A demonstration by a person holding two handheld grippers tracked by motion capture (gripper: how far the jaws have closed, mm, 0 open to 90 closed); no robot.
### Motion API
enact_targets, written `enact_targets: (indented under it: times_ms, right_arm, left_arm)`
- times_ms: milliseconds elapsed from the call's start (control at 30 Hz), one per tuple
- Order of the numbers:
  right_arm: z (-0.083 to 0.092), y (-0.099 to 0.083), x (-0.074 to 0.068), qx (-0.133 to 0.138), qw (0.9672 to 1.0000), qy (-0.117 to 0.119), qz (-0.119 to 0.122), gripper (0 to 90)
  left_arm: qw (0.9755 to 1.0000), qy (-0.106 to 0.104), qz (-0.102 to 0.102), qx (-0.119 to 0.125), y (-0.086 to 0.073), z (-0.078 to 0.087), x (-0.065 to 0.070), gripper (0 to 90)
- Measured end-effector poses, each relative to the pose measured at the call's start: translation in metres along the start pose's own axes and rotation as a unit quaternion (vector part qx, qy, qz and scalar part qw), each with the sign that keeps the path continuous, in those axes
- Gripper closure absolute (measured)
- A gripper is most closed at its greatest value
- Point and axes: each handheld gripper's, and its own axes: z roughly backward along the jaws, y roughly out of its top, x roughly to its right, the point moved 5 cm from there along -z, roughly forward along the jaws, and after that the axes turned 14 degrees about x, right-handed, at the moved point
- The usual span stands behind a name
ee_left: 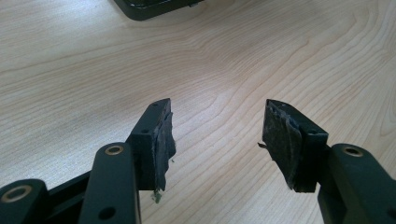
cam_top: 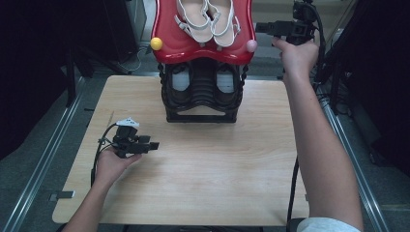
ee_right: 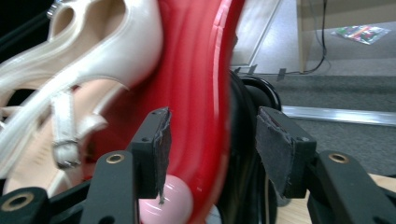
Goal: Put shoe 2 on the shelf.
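The left gripper rests low over the bare wooden counter, jaws wide apart and empty. Behind it stands a black shoe rack topped by a red tray carrying white sandals. At the tray's right edge, the right gripper hovers gaping, nothing held, apparently mid-approach; next it must close on the rim. Shoes on the lower shelf stay shadowed.

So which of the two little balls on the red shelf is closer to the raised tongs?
The pink ball at the red plastic shelf's right corner, beside the right tongs; the yellow ball sits at the left corner.
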Motion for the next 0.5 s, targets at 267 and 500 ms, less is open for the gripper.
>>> enact_targets:
  times_ms: [267, 500]
  right_arm:
    - [0.008, -0.013, 0.016, 0.003, 1.0000, -0.003, -0.008, 46.5]
    - [0.016, -0.028, 0.029, 0.001, 0.9999, -0.014, -0.003, 46.4]
  left_arm:
    - [1.0000, 0.000, 0.000, -0.001, 0.000, 0.000, 0.000, 43.0]
    - [1.0000, 0.000, 0.001, 0.001, 0.000, 0.000, 0.000, 42.9]
